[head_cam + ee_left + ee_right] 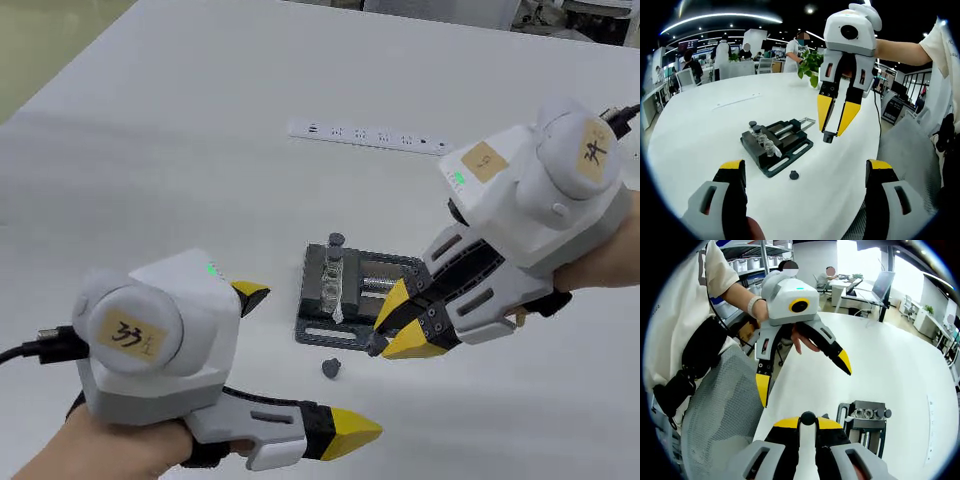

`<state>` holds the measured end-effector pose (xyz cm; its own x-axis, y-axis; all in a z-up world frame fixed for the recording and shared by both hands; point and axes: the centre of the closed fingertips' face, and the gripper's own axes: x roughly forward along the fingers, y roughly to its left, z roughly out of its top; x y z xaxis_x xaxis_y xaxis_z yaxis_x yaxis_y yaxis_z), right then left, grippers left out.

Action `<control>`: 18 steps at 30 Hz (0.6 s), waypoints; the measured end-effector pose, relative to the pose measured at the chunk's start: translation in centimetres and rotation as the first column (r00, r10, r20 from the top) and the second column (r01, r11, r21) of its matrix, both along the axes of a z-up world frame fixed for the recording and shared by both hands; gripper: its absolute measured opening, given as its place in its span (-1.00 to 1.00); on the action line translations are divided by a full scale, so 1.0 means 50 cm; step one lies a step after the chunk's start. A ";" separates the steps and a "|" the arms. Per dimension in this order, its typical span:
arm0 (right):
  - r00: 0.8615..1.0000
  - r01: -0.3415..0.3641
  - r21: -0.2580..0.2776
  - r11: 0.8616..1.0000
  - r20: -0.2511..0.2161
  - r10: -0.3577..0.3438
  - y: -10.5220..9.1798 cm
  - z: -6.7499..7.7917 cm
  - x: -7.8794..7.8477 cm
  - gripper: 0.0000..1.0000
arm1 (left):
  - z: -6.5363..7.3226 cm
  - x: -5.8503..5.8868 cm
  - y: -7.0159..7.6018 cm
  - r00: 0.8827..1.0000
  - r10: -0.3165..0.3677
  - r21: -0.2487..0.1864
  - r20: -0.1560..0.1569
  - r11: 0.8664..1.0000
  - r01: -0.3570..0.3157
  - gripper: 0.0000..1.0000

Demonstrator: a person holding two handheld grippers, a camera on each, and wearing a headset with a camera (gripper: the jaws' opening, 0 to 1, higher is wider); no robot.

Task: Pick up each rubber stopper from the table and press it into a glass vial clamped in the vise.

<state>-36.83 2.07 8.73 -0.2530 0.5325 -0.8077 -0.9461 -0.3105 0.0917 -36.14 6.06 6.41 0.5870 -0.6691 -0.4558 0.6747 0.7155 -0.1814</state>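
Nearest the person, the left gripper (305, 362) hovers over the near part of the tabletop (180, 150) with its jaws spread wide and nothing between them. Just beyond it, a loose stopper (331, 368) lies on the tabletop, close to the near edge of the vise (350, 300) but not touching it. To the right, the right gripper (381, 340) angles down toward the vise's near right corner. Its yellow-tipped jaws are pressed together on a held stopper (808, 418), which is lifted clear of the surface. The vise sits flat in the middle of the tabletop, well in from the edges, and clamps a single row of glass vials (333, 285). The right gripper view shows three open mouths in that row. The vial at the far end carries a seated stopper (337, 240). That makes three stoppers in all: one pinched, one loose and one seated. There are two grippers and one vise. Farther off, toward the far edge, a white power strip (368, 135) lies flat, well apart from the vise.
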 end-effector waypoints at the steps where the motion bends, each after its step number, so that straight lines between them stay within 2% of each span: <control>1: 1.000 -0.001 -0.003 1.000 0.004 0.001 0.001 0.000 0.003 -0.89 | 0.000 0.000 0.001 1.000 0.001 -0.004 -0.001 1.000 -0.001 0.98; 3: 1.000 -0.004 -0.010 1.000 0.016 0.005 0.005 0.001 0.014 -0.89 | -0.001 -0.001 0.006 1.000 0.016 -0.012 -0.009 1.000 -0.016 0.98; 12: 0.996 -0.024 -0.056 0.998 0.081 0.029 0.018 -0.011 0.068 -0.89 | -0.005 -0.007 0.022 0.999 0.036 -0.027 -0.009 0.999 -0.036 0.95; 18: 0.985 -0.067 -0.109 0.992 0.152 0.083 0.030 -0.021 0.107 -0.89 | -0.006 -0.006 0.030 0.999 0.046 -0.027 -0.010 0.999 -0.046 0.96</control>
